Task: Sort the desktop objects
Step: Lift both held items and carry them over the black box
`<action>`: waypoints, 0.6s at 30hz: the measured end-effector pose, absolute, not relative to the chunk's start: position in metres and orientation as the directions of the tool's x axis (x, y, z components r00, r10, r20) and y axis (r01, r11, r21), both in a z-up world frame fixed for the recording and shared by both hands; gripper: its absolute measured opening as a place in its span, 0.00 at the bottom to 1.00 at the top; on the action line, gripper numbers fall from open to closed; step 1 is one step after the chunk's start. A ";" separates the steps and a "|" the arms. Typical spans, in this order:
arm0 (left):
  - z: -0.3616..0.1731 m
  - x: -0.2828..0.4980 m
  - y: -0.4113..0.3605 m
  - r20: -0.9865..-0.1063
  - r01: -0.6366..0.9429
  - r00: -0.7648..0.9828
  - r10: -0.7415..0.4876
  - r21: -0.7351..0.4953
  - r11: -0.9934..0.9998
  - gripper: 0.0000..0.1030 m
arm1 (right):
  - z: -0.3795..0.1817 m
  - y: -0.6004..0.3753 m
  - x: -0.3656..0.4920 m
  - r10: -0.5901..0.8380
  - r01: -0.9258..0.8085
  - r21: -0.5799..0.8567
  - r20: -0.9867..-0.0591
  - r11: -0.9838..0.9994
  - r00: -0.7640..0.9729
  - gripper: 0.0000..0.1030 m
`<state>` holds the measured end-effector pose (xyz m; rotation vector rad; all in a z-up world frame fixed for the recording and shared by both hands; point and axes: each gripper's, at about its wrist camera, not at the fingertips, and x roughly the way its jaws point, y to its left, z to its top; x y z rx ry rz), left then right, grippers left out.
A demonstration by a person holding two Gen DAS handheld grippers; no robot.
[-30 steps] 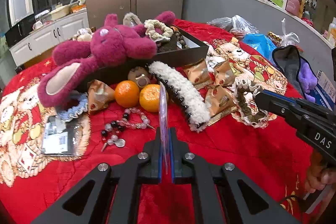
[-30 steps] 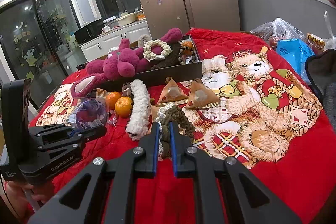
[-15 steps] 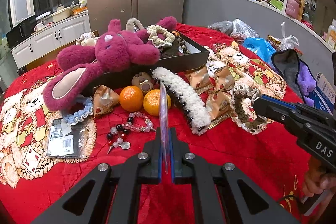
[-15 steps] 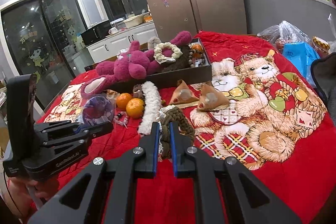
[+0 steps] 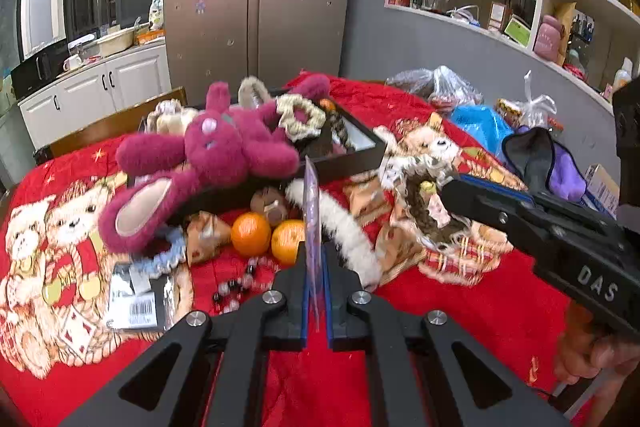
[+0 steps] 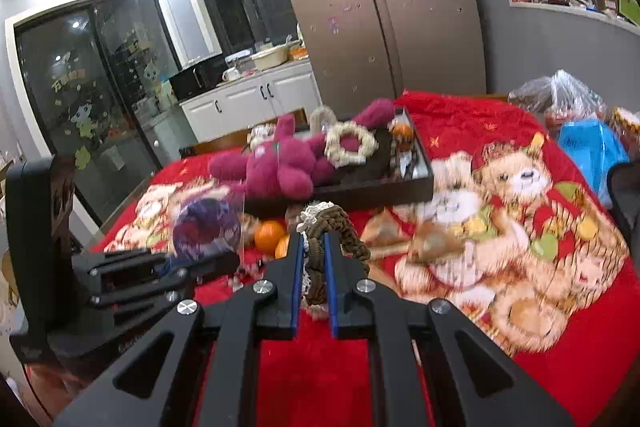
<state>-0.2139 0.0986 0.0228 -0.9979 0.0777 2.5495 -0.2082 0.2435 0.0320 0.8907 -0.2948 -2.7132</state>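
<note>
My left gripper (image 5: 314, 259) is shut on a thin clear packet (image 5: 311, 203), seen edge-on in the left wrist view. From the right wrist view the packet (image 6: 206, 227) shows a purple item inside, held up by the left gripper (image 6: 192, 263). My right gripper (image 6: 312, 247) is shut on a brown crocheted scrunchie (image 6: 338, 223) with white lace trim. It hangs above the red cloth. In the left wrist view the right gripper (image 5: 448, 187) and the scrunchie (image 5: 424, 215) are at the right. A black tray (image 5: 356, 155) behind holds a magenta plush toy (image 5: 224, 147) and a cream scrunchie (image 5: 300, 115).
On the red bear-print cloth (image 5: 460, 307) lie two oranges (image 5: 251, 233), a white fluffy hair clip (image 5: 344, 227), a bead bracelet (image 5: 240, 279), brown snack packets (image 5: 206, 231), a blue scrunchie (image 5: 168, 255) and a barcoded packet (image 5: 136, 299). Bags (image 5: 480, 119) sit at the far right.
Both grippers have risen, each with its item still gripped. The brown scrunchie has come up off the cloth and the table objects sit lower in both views.
</note>
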 end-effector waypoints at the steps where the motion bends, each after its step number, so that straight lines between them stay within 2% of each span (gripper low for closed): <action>1: 0.026 -0.217 0.100 -0.661 -0.383 -0.667 0.345 -0.092 -0.919 0.05 | 0.037 0.244 -0.212 -0.311 0.186 0.273 -0.546 -0.944 -0.778 0.11; 18: 0.045 -0.275 0.120 -0.664 -0.344 -0.671 0.331 -0.116 -0.932 0.05 | 0.073 0.265 -0.285 -0.292 0.168 0.270 -0.530 -0.948 -0.796 0.11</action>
